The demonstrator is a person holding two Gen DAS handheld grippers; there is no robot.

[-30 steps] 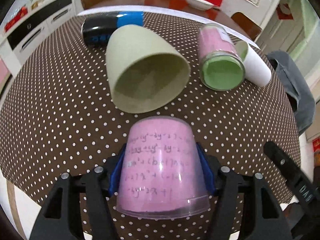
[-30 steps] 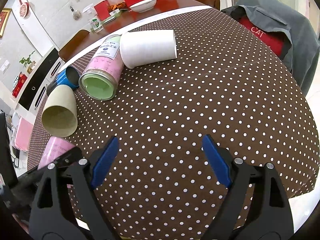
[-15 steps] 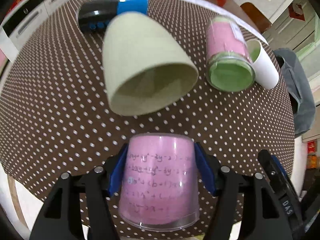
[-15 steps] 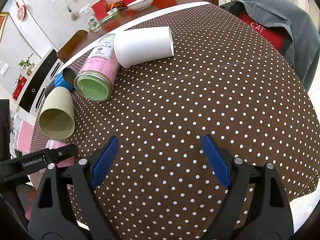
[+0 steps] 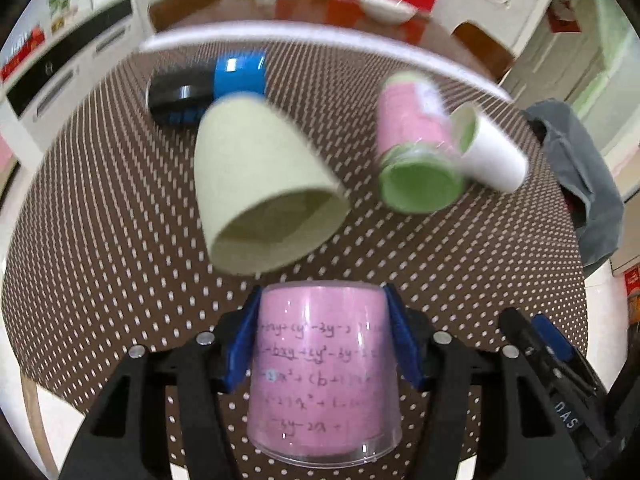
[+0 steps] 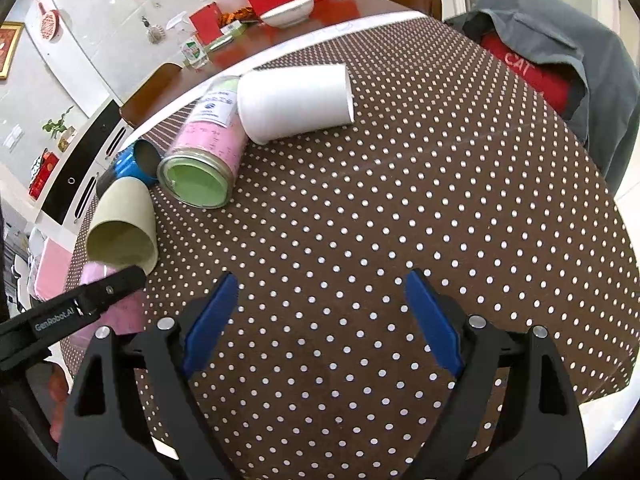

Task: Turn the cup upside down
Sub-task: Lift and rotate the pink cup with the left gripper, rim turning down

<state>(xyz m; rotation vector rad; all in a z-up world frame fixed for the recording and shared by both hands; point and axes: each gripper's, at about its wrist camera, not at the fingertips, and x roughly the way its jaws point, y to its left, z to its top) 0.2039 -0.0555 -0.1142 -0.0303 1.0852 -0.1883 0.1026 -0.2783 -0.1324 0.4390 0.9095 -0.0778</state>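
My left gripper [image 5: 322, 336] is shut on a clear pink cup [image 5: 322, 372] printed with maths formulas. Its closed base points away from me and its wide rim points back at the camera, near the table's front edge. In the right wrist view the pink cup [image 6: 116, 312] shows at the far left, partly behind the left gripper's black arm. My right gripper [image 6: 320, 324] is open and empty over the brown dotted tablecloth [image 6: 400, 220].
Several cups lie on their sides beyond: a beige cup [image 5: 260, 192], a black-and-blue cup [image 5: 208, 88], a pink jar with a green lid [image 5: 416, 152] and a white paper cup [image 5: 492, 156]. A grey jacket [image 6: 560, 64] hangs at the right edge.
The left gripper has tilted its view upward with the pink cup still held. The right gripper has barely moved.
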